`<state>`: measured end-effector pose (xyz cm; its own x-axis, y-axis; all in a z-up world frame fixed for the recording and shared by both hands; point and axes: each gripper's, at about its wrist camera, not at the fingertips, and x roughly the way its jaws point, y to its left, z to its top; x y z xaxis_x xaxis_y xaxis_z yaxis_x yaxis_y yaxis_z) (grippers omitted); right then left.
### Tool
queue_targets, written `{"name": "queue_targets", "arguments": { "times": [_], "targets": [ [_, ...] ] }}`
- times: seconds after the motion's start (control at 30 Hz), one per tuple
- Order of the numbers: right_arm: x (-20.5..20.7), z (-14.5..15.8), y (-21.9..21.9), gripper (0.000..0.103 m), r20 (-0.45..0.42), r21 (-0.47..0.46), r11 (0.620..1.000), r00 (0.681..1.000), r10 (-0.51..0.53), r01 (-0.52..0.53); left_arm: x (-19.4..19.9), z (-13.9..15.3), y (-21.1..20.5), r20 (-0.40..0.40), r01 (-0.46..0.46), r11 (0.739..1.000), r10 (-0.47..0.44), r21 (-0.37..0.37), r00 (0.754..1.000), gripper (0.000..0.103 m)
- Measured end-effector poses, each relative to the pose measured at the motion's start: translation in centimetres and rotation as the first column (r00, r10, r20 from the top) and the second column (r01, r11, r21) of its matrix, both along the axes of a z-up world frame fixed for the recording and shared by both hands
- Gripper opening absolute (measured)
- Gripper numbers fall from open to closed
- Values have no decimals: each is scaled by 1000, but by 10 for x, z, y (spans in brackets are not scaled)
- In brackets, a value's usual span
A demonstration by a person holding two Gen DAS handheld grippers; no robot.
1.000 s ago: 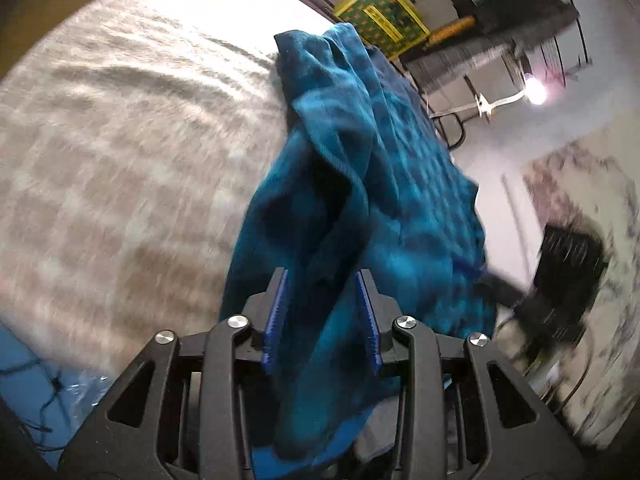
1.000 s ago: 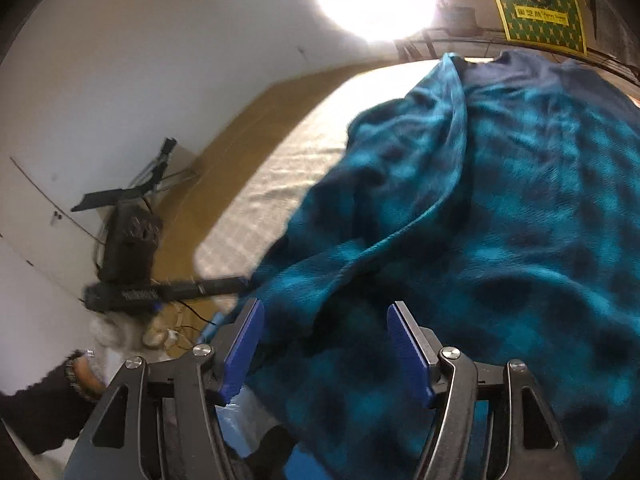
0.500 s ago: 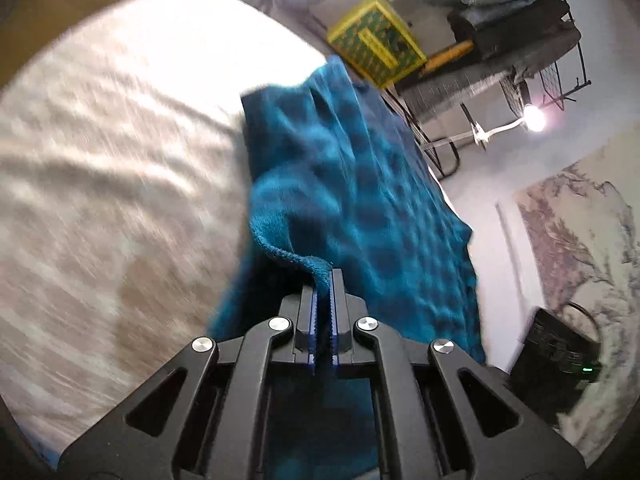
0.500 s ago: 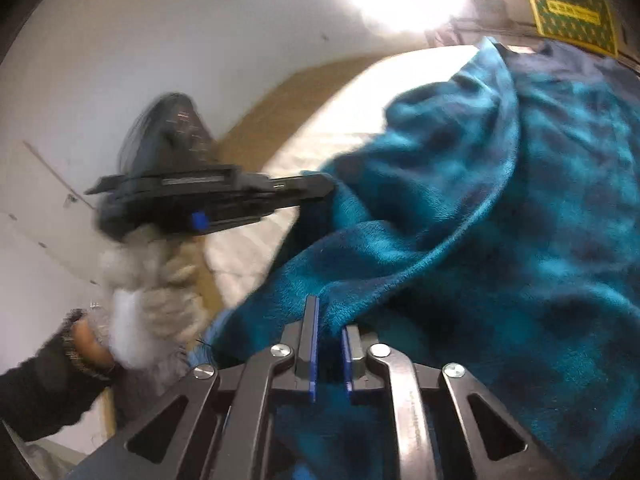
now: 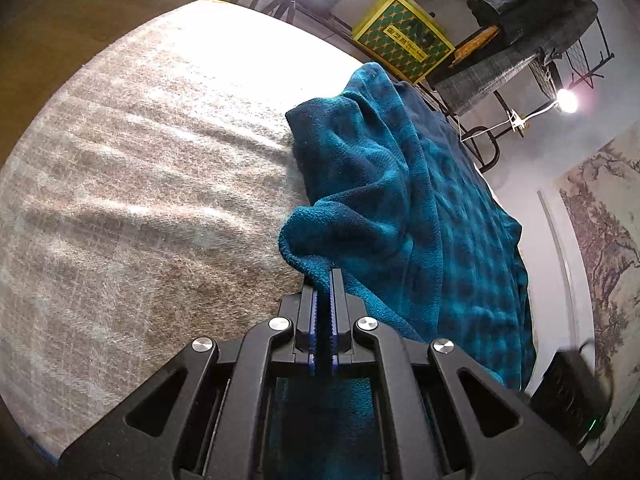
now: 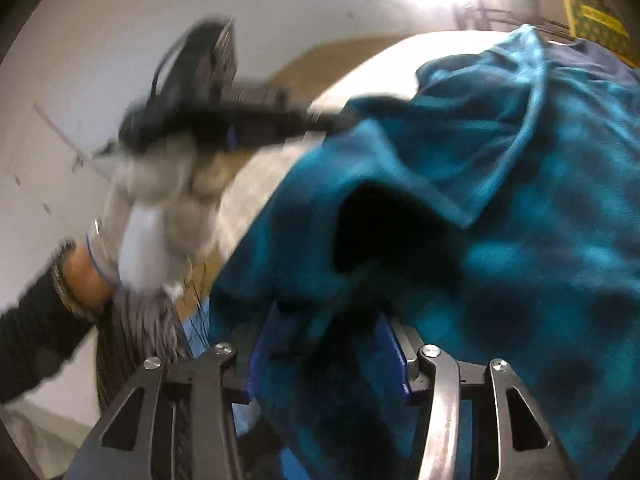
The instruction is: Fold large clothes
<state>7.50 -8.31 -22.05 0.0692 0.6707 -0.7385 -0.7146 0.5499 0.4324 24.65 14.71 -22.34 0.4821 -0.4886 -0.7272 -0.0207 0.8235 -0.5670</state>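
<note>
A large teal and dark blue checked fleece garment (image 5: 432, 208) lies bunched on the beige checked bed cover (image 5: 140, 200), along its right side. My left gripper (image 5: 323, 276) is shut on a folded edge of the garment and holds it up. In the right wrist view the garment (image 6: 520, 200) fills the right half. My right gripper (image 6: 324, 320) has its blue pads apart with loose cloth lying between them. The left gripper and the gloved hand holding it (image 6: 168, 208) show blurred at the left of the right wrist view, its tip at the garment's far edge.
A yellow and green box (image 5: 404, 36) and a metal rack with folded clothes (image 5: 532, 20) stand behind the bed. A clip lamp (image 5: 568, 100) shines at the right. A black device (image 5: 568, 392) sits at the lower right. A white wall (image 6: 100, 40) is on the left.
My left gripper closed on the garment edge and lifted it. My right gripper closed on the cloth half a second ago and has now opened again. The left hand has swung up.
</note>
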Motion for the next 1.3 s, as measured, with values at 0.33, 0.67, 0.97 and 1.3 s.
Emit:
{"name": "queue_targets", "arguments": {
  "times": [0.33,0.67,0.97,1.3],
  "targets": [
    [-47,39,-20,4,-101,211,977,995,-13,34,-6,12,-4,28,41,999,-42,23,999,2],
    [-95,29,-16,19,-123,0,999,991,53,-53,-22,2,-3,-10,48,996,-47,78,999,6],
    [-51,70,-52,58,-6,24,999,999,-38,38,-136,6,22,-6,32,999,-32,18,999,14],
    [79,10,-44,56,-202,56,934,920,-335,352,-189,-21,-19,-81,92,995,-89,28,993,14]
  ]
}}
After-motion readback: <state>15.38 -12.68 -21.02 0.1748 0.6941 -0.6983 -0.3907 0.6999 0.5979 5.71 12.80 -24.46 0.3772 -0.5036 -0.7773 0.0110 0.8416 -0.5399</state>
